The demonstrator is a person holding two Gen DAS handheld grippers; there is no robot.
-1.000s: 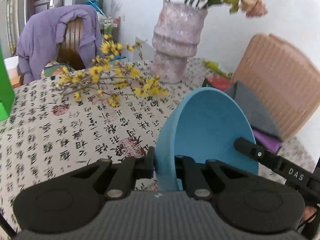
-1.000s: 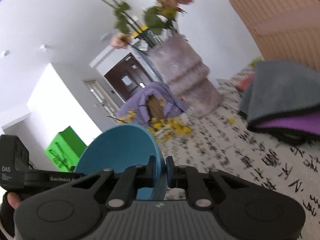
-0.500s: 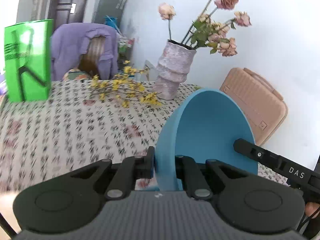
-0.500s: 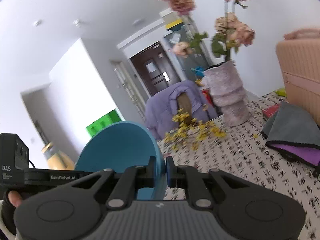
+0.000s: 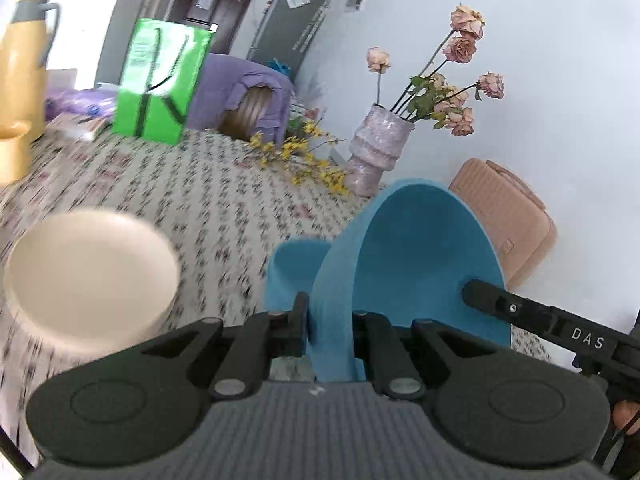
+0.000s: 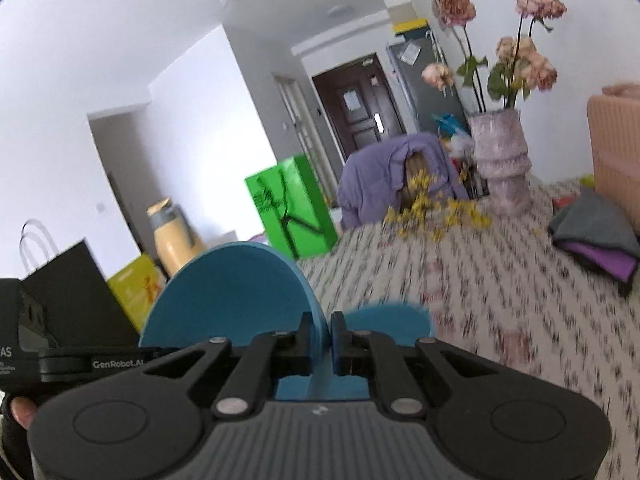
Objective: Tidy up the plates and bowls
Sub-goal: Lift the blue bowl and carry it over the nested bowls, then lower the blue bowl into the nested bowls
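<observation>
Two grippers pinch one blue bowl [image 5: 420,264] between them: our left gripper [image 5: 330,330] clamps its rim at lower centre of the left view, and our right gripper [image 6: 321,338] clamps the opposite rim at lower centre of the right view. We see a second blue dish [image 5: 294,276] just behind, on the patterned tablecloth [image 5: 208,200]. A cream plate [image 5: 90,276] lies at lower left.
</observation>
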